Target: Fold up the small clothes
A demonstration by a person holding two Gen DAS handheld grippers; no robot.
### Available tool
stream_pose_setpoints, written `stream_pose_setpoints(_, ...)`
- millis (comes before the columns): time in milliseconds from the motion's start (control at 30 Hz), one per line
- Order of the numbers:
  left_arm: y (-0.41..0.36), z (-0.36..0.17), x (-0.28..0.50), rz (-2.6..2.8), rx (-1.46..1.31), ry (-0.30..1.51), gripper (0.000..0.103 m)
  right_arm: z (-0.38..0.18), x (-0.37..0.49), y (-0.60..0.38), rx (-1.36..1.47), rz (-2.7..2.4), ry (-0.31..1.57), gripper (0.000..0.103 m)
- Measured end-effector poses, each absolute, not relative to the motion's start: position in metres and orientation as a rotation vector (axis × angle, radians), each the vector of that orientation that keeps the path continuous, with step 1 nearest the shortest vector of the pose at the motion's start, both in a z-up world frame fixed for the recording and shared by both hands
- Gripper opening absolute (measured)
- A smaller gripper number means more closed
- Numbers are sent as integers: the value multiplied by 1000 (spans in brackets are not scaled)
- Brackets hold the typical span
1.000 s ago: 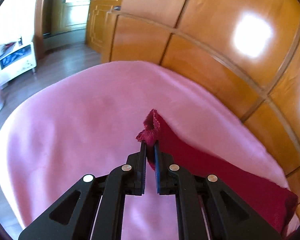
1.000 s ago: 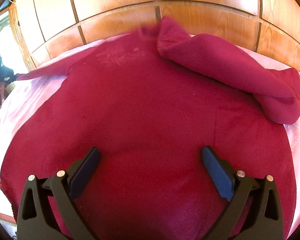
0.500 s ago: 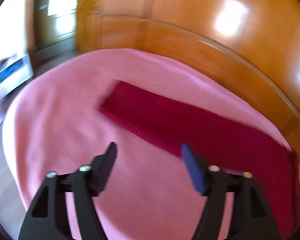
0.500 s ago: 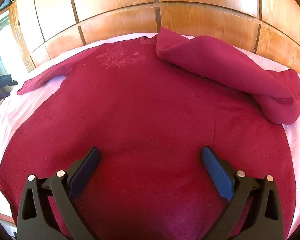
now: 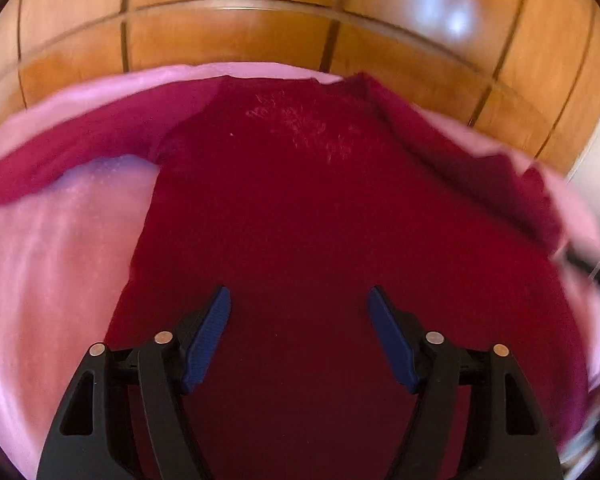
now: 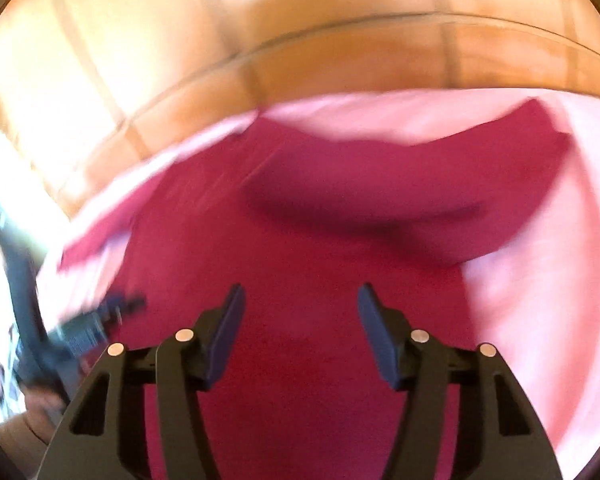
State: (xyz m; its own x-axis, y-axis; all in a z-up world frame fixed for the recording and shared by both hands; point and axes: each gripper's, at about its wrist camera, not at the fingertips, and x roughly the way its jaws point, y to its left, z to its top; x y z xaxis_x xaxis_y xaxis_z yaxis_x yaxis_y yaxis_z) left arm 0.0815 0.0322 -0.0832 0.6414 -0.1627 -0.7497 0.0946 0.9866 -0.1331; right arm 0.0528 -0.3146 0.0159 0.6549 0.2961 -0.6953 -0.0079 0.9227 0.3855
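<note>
A red sweater was spread on a pink sheet below both jaws. The left gripper was opening, nothing held; the right gripper was closing, pads clear of cloth.

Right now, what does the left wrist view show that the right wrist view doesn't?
Left wrist only: the pale stitched pattern on the sweater's chest, and the sleeve laid straight out, picture left.

Right wrist only: the left gripper seen from outside, blurred, and the other sleeve folded across the body.

Both: the red sweater flat on the pink cover, the wood panels behind, and that camera's own gripper hovering with nothing between its pads.
</note>
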Motion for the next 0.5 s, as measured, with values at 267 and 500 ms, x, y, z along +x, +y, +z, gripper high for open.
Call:
stream_pose_setpoints(267,25,-93,91,-205,-91,849,94,-12,122,-466,626,-175,847,53)
stream_pose_setpoints(500,24,-97,91,-217,-89,848,99,-42,185,-519,765,-259,862,49)
